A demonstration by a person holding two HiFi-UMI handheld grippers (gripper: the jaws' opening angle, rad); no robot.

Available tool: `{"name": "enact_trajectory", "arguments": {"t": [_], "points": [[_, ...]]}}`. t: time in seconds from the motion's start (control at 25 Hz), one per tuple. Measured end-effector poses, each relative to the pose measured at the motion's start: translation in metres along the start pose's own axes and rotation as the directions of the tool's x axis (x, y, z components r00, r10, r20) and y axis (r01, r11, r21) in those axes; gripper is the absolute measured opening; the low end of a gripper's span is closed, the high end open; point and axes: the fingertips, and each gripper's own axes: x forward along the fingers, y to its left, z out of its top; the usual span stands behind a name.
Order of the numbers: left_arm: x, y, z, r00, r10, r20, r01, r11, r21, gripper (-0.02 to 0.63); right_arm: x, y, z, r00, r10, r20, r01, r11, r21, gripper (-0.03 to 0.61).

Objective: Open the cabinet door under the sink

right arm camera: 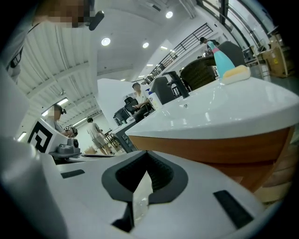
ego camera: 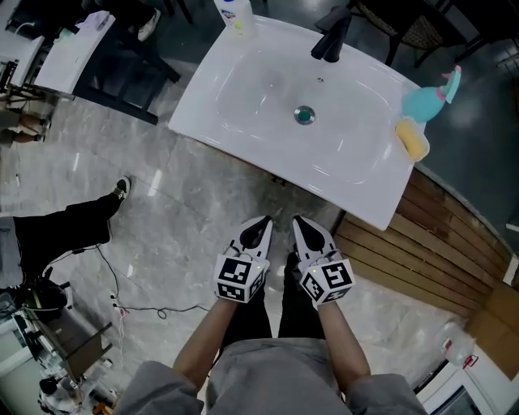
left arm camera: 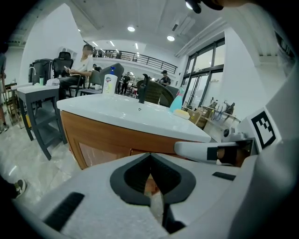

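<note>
The white sink basin (ego camera: 268, 97) sits on a wooden cabinet whose front (left arm camera: 105, 140) (right arm camera: 219, 147) faces both gripper views. From the head view the basin hides the cabinet door. My left gripper (ego camera: 264, 222) (left arm camera: 149, 155) and right gripper (ego camera: 297, 220) (right arm camera: 145, 154) are side by side just short of the sink's front edge, a little away from the cabinet. Both are shut with nothing between the jaws. No handle can be made out on the door panel (left arm camera: 98, 153).
A black faucet (ego camera: 331, 39), soap bottle (ego camera: 231, 12), teal spray bottle (ego camera: 431, 97) and yellow sponge (ego camera: 412, 139) stand on the sink rim. Wooden slats (ego camera: 422, 251) lie to the right. A cable (ego camera: 138, 306) and a person's leg (ego camera: 69, 227) are on the floor at left.
</note>
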Motion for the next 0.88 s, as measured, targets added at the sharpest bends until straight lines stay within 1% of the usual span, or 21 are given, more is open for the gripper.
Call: {"name": "enact_trajectory", "arguments": {"t": [0.16,0.36,0.48,0.72,0.88], "points": [[0.014,0.012,-0.013,1.0,-0.008,-0.004,0.009,1.0,0.007,0.008,0.022,-0.016,-0.029,1.0,-0.025,-0.006,0.025,0.996,0.089,0.009],[0.033,0.031,-0.032,1.0,-0.007,-0.003,0.007,1.0,0.026,0.008,0.053,-0.045,-0.064,0.996,-0.084,-0.001,0.082,0.978,0.191,0.011],[0.05,0.044,-0.044,1.0,-0.013,-0.006,0.013,0.999,0.03,0.008,0.073,-0.068,-0.082,0.994,-0.112,0.0,0.109,0.968,0.225,0.011],[0.072,0.065,-0.07,0.999,-0.032,-0.028,0.032,0.999,0.008,0.008,0.098,-0.102,-0.122,0.988,-0.157,0.009,0.148,0.948,0.282,0.014],[0.081,0.074,-0.081,0.998,-0.052,-0.042,0.052,0.999,0.008,0.008,0.117,-0.116,-0.141,0.982,-0.187,0.035,0.162,0.919,0.36,0.063]]}}
